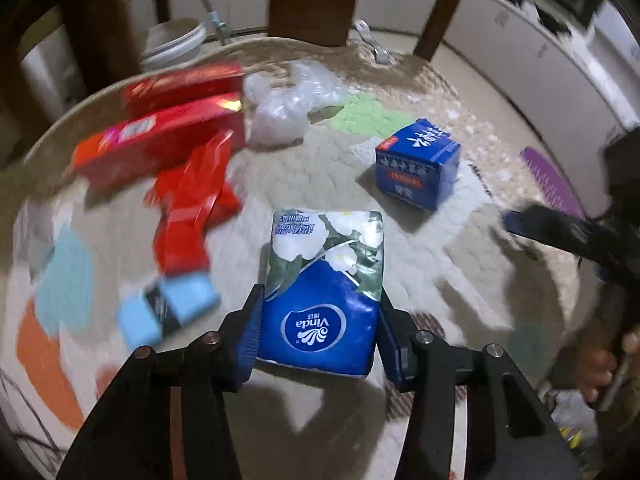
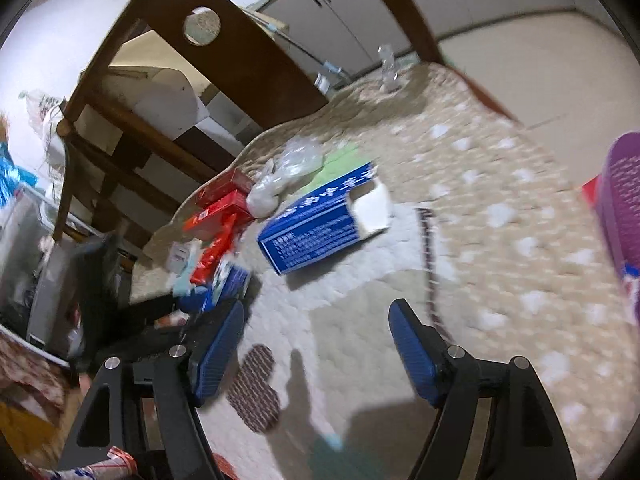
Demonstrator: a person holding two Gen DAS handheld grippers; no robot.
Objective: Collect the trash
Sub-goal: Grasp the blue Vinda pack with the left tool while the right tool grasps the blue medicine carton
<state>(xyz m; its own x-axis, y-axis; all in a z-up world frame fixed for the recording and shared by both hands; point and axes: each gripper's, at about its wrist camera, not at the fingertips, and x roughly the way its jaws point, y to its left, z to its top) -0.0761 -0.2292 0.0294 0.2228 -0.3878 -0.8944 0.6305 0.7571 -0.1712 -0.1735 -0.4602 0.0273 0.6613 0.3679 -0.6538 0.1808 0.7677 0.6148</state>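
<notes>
Between the left hand-held gripper's (image 1: 320,332) pinching pads, tissue pack (image 1: 324,280), lengthwise along fingers.

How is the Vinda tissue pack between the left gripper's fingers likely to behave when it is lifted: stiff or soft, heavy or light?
The tissue pack probably gives a little: its glossy film wrapper looks soft and creased. It is likely light for its size, being wrapped tissue. The shiny film could slip, though the left gripper has ribbed blue pads pressed to both sides.
</notes>
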